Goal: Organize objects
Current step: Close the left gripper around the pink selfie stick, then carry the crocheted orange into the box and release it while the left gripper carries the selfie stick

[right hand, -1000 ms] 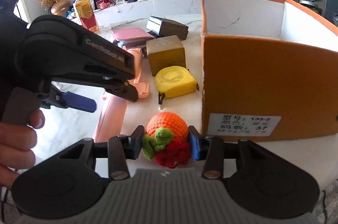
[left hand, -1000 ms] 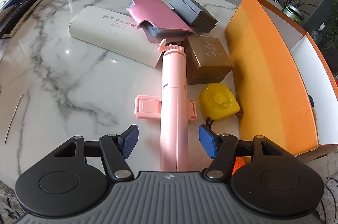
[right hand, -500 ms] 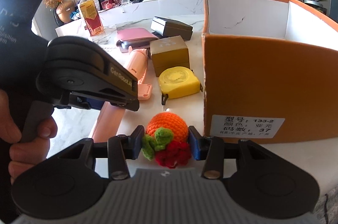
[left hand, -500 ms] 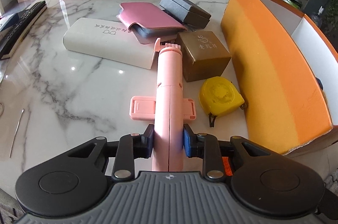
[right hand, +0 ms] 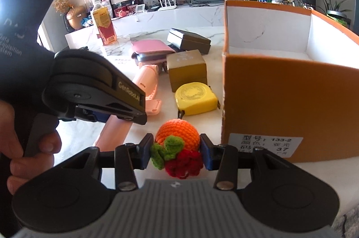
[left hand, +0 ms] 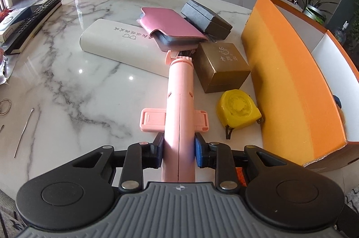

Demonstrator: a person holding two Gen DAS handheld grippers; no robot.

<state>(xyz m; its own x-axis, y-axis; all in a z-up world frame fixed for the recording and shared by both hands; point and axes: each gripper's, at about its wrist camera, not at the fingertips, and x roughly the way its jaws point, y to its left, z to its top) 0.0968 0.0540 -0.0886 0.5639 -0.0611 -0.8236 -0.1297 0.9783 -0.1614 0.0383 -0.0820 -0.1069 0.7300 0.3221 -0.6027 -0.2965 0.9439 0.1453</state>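
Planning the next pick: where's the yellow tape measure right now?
The tape measure lies on the table between the pink selfie stick and the orange box, just in front of the gold box.

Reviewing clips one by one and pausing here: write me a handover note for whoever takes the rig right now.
Left tongs: just closed on the pink stick, which lies on the table.
Right tongs: shut on the crochet orange, beside the orange box.
On the table: tape measure, gold box, pink case, dark box, white case.
Done: both items gripped.
Left: box them, then likely the rest.
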